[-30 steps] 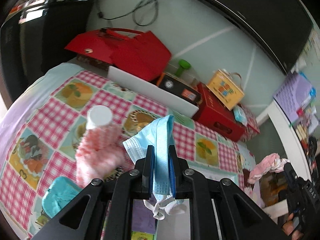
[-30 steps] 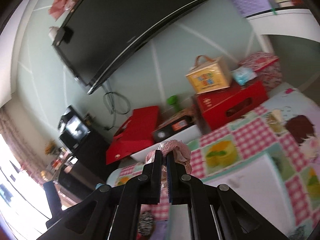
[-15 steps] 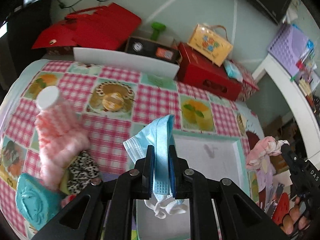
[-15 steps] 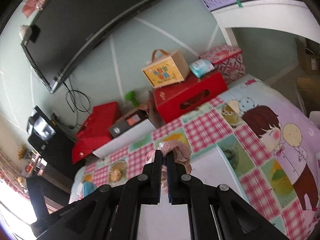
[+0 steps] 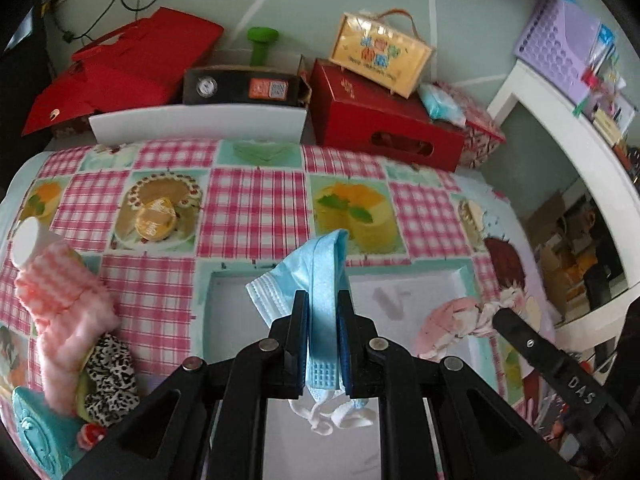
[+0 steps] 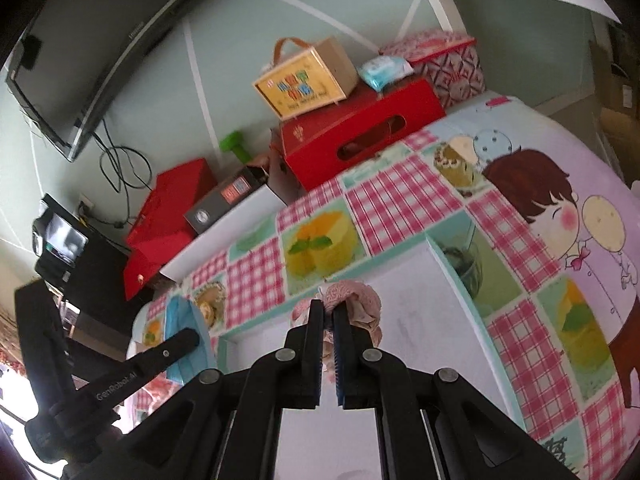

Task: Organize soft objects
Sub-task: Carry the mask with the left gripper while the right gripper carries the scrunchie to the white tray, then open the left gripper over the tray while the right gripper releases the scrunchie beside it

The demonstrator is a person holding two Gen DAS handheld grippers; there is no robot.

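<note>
Both jaws are clamped: the left gripper (image 5: 323, 332) pinches a blue face mask (image 5: 316, 276), the right gripper (image 6: 328, 344) a pink scrunchie (image 6: 352, 300), over the white tray (image 5: 224, 320). Lower each well inside before letting go.

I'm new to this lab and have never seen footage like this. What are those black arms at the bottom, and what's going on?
Those are hand-held tongs, one per hand, each carrying a fisheye camera looking along its fingers. The left tongs pinch a blue face mask; the right tongs pinch a pink scrunchie. Both hang over a white tray on the checked tablecloth. At the left lie a pink fuzzy sock and a leopard-print scrunchie.
</note>
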